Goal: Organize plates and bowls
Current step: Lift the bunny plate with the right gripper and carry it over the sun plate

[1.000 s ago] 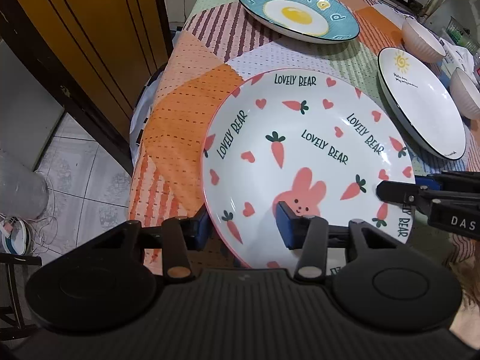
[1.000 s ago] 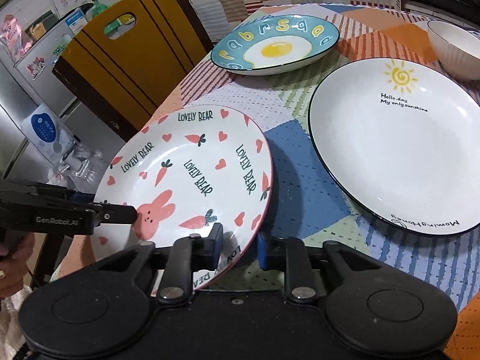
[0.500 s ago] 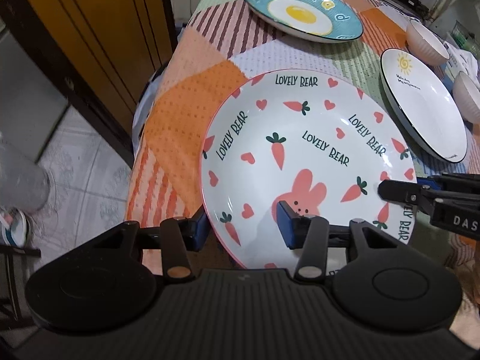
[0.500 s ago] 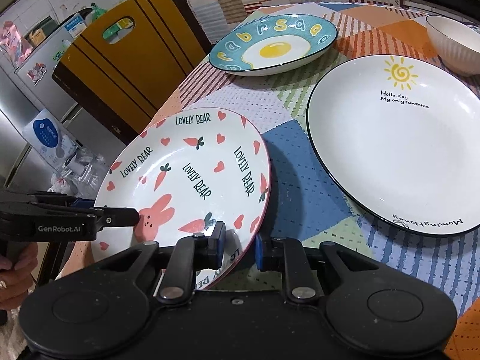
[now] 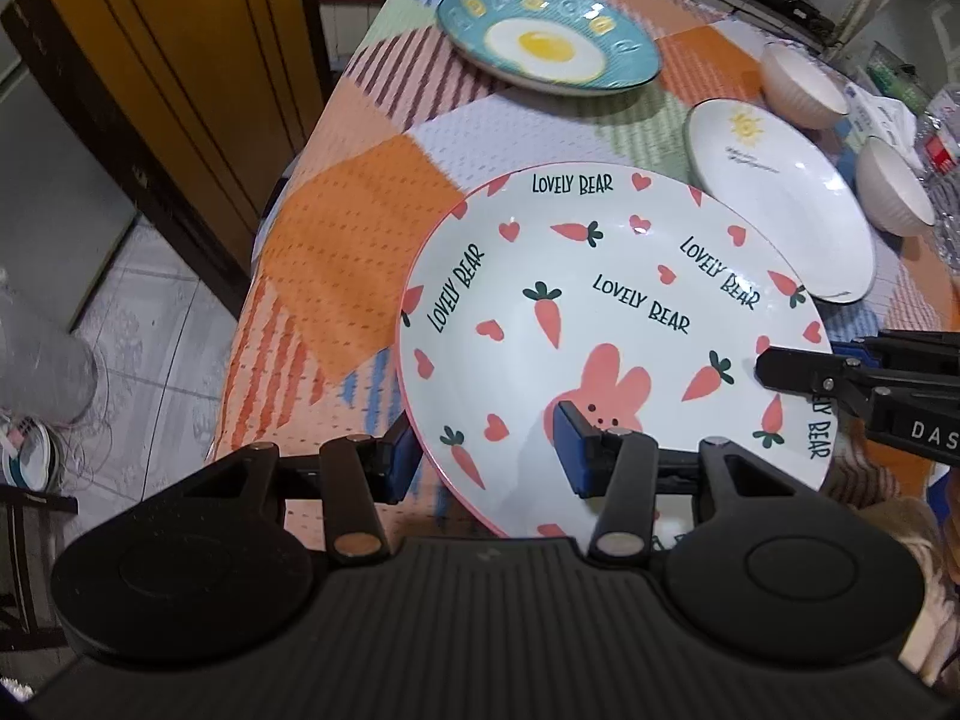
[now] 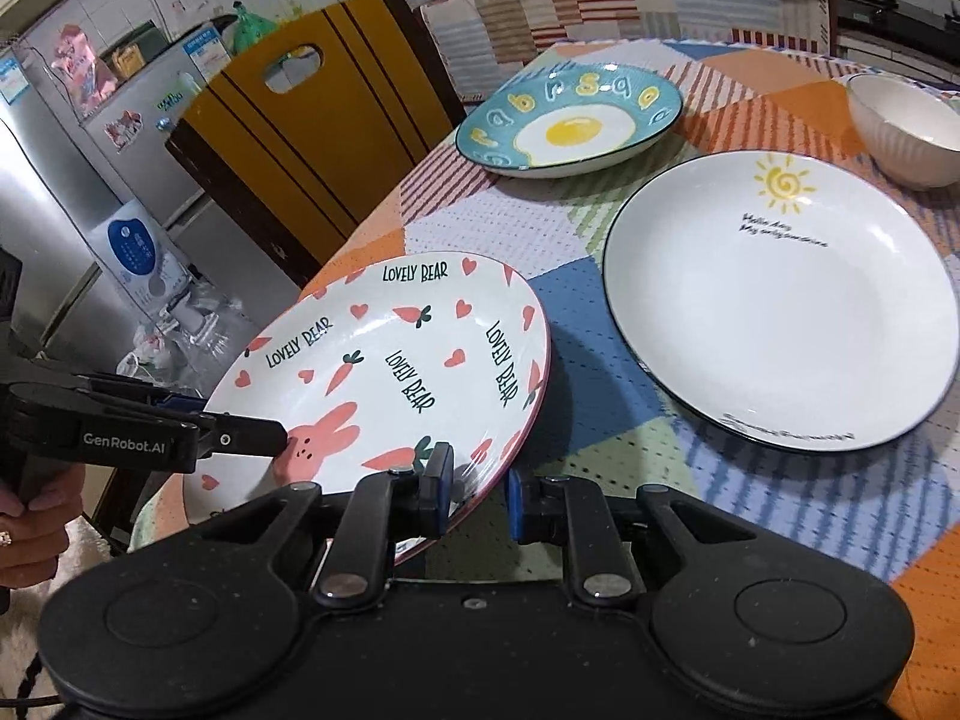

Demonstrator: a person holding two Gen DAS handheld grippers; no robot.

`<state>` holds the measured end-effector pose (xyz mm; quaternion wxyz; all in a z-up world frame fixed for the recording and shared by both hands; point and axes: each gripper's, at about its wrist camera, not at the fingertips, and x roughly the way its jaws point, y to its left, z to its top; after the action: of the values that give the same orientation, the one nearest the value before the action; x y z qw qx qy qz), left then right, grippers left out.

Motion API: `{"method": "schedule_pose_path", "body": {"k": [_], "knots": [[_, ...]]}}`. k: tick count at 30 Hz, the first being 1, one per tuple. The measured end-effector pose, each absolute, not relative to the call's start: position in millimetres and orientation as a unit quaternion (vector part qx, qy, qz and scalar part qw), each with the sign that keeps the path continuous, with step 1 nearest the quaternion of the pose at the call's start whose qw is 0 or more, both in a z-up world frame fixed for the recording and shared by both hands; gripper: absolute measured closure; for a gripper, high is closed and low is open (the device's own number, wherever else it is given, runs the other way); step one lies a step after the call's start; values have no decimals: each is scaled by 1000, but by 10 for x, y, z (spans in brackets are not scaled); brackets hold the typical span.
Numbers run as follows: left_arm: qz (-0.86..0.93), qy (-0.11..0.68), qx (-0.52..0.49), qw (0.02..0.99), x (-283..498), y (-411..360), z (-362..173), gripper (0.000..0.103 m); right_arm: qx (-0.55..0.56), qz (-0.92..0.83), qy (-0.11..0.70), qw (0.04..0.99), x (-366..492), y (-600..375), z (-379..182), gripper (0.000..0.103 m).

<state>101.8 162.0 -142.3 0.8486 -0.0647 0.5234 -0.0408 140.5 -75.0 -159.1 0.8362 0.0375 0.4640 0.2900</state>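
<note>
Clearly the rabbit plate (image 5: 600,324) is raised tilted off the table's near left corner (image 5: 336,252), so stacking on the sun plate (image 6: 780,312) seems intended. Its rim is straddled by both the left gripper (image 5: 486,456) and the right gripper (image 6: 477,495), jaws partly open; actual pinching cannot be told.

The rabbit plate (image 6: 384,372) sits at the desk's (image 6: 600,420) near left corner, overhanging the edge, the sun plate (image 6: 780,312) to its right, the egg plate (image 6: 570,120) behind along the left edge, a bowl (image 6: 906,132) beyond
</note>
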Motion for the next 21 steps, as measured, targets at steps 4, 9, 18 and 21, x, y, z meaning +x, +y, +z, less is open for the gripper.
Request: {"method": "schedule_pose_path", "body": {"k": [4,9,18,21], "knots": [[-52,509,-61,857,977,1513,-1248,58,37,291,448,845,1322,-886,-1448,81],[-79,500,-75,859,959,1429,-1106,58,26,292,421,858,1256,-1046,-1215,81],[-97,476,-65,872,1009,1166,-722,58,23,298,379,876,1210,-1333,-874,81],[-106,468,-60,876,1107,1062,-607,58,29,295,367,882,1235,-1449,-742,81]]}}
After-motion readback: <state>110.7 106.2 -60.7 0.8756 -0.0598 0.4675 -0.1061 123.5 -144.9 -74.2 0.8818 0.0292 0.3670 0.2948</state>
